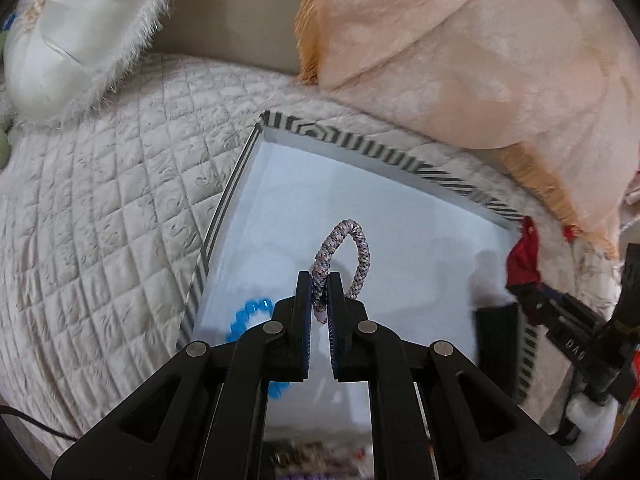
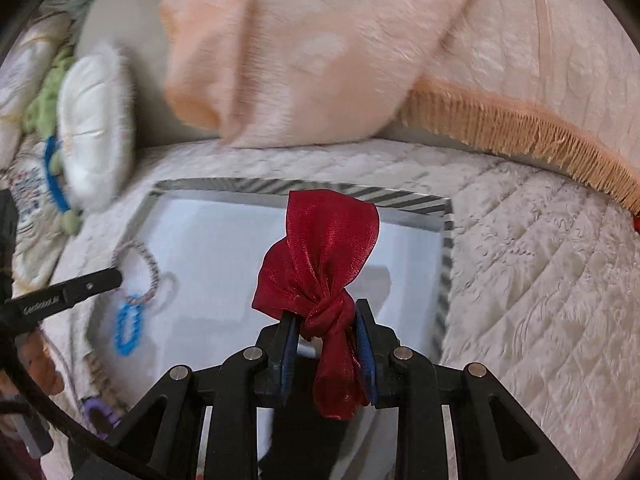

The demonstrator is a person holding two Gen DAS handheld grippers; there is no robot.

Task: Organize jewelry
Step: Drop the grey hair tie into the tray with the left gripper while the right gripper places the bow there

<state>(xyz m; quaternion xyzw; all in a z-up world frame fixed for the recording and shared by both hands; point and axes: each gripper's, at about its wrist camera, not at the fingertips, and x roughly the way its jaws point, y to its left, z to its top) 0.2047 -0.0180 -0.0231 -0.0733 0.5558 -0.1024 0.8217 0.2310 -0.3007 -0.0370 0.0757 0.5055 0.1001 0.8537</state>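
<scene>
Here the left hand-held gripper (image 1: 319, 296) is clamped tight on a braided grey-lilac hair tie (image 1: 344, 256), whose loop stands up at the frame's centre over a shallow white box (image 1: 400, 240) with a striped black-and-white rim. A blue spiral hair tie (image 1: 246, 314) lies in the box's lower left, partly hidden behind the gripper's linkage. The right hand-held gripper (image 2: 326, 320) is narrowly parted, pinching the knot of a red satin scarf tie (image 2: 324, 256) above the same box. The box sits on a quilted cream bedspread (image 1: 120, 184). A fringed peach blanket (image 1: 460, 48) crowds the box's far edge at upper right, and a white fringed pillow (image 1: 72, 28) lies upper left. Lettering on the gripper arm at left in the right view is too blurred to read.
</scene>
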